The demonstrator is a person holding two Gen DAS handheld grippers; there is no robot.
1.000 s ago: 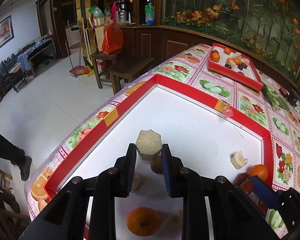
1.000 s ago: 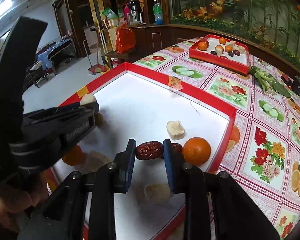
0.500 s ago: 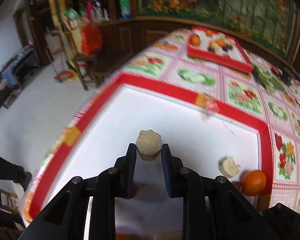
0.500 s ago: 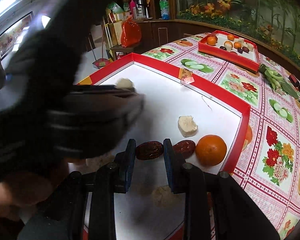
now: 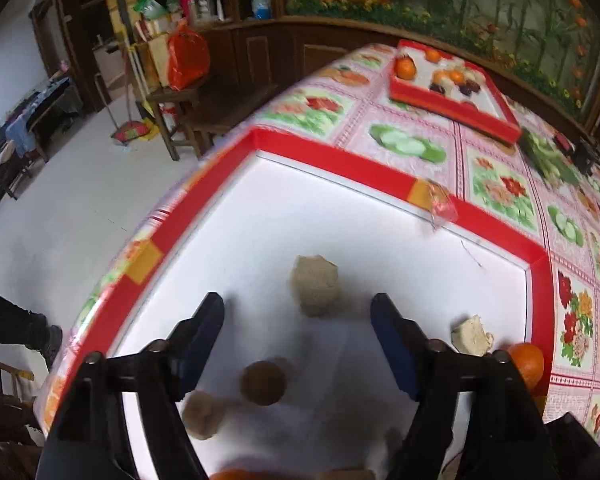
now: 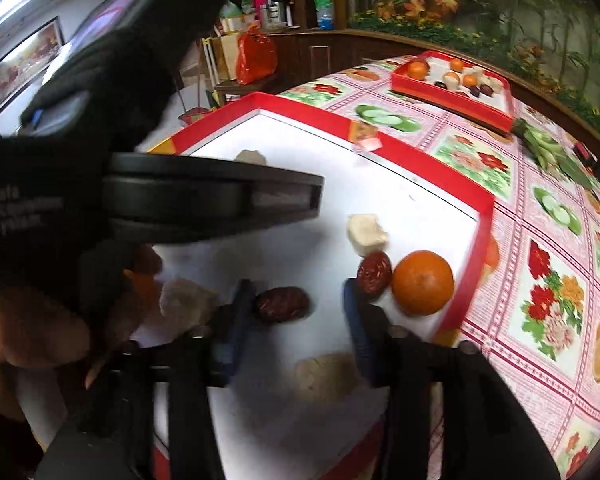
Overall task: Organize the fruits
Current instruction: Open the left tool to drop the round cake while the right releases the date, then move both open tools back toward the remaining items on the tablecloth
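Both tongs stand apart, holding nothing. Left tongs frame a beige block in the tray; right tongs frame a date. Date looks light, soft, wrinkled; pinch its middle gently.

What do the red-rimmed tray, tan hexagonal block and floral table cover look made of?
Red-rimmed white tray: possibly coated card or plastic; smooth floor, flat rim with tape-like yellow patches.
Tan hexagonal block: grainy and matte, like pressed crumb or foam; can't tell which.
Floral table cover: likely vinyl; printed with slight sheen.
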